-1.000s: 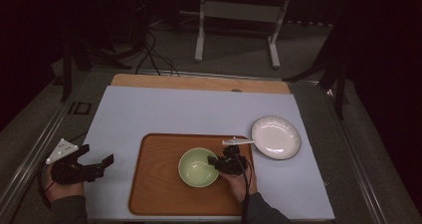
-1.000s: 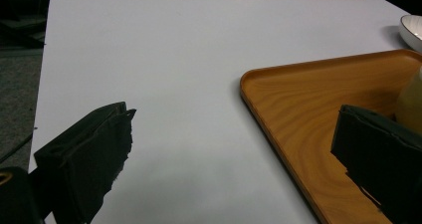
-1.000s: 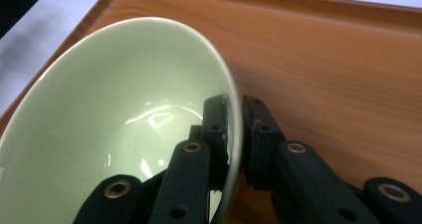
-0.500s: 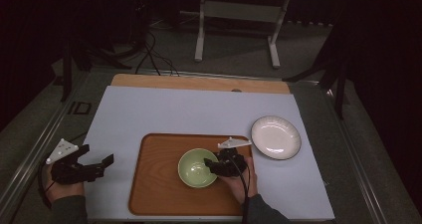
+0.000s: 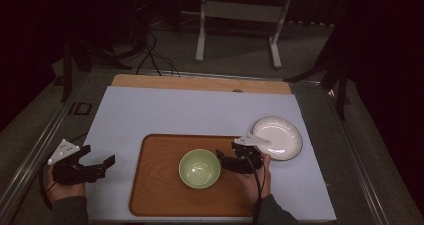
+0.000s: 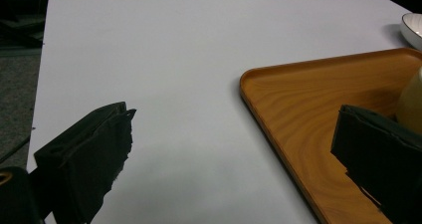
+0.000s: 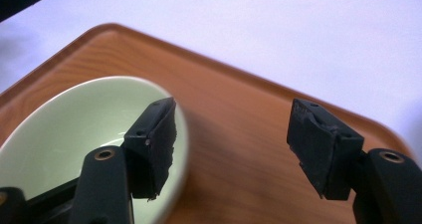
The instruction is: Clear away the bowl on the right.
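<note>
Right tool (image 5: 226, 161) beside upright bowl (image 5: 199, 168)

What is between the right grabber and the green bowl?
Nothing visible. The right gripper has just opened its jaws and sits right beside the green bowl on the wooden tray, with only bare tray showing between the jaws.

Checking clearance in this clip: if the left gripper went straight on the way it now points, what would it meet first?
Most likely the wooden tray: the open left gripper points across bare white sheet toward the tray's near edge, with the green bowl farther along. Its height above the sheet is unclear.
</note>
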`<state>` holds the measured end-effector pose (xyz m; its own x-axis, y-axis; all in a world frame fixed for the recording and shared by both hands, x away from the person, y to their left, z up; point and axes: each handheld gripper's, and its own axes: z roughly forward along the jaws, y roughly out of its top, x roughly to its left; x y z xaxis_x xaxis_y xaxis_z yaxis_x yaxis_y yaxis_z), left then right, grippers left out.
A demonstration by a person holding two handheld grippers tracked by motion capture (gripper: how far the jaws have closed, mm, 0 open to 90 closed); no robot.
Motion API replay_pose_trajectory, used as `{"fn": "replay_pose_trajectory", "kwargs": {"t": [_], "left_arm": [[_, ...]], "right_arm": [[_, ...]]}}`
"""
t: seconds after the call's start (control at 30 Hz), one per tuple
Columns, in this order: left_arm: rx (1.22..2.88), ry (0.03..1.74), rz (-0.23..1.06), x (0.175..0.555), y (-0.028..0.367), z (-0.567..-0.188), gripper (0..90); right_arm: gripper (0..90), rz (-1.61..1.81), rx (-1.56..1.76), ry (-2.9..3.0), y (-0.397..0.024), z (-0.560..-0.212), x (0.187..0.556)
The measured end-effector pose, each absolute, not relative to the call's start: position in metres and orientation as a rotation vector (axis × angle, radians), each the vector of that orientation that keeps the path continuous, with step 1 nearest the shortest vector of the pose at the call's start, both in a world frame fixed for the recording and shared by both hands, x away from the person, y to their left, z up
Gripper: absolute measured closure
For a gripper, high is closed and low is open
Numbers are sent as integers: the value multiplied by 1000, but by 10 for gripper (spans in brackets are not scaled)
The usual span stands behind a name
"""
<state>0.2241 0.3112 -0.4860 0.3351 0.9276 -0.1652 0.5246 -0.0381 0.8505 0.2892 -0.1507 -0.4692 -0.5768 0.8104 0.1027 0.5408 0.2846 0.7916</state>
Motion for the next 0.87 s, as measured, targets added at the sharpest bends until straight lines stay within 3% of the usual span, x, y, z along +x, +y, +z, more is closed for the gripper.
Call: {"fn": "replay_pose_trajectory", "kwargs": {"t": [0.33, 0.87], "left_arm": [[1692, 1314, 559, 224, 311, -486, 27], [1705, 1312, 552, 225, 309, -486, 27]], "right_arm": [[328, 1116, 1238, 2059, -189, -456, 288], [341, 1043, 1457, 1945, -259, -467, 287]]}}
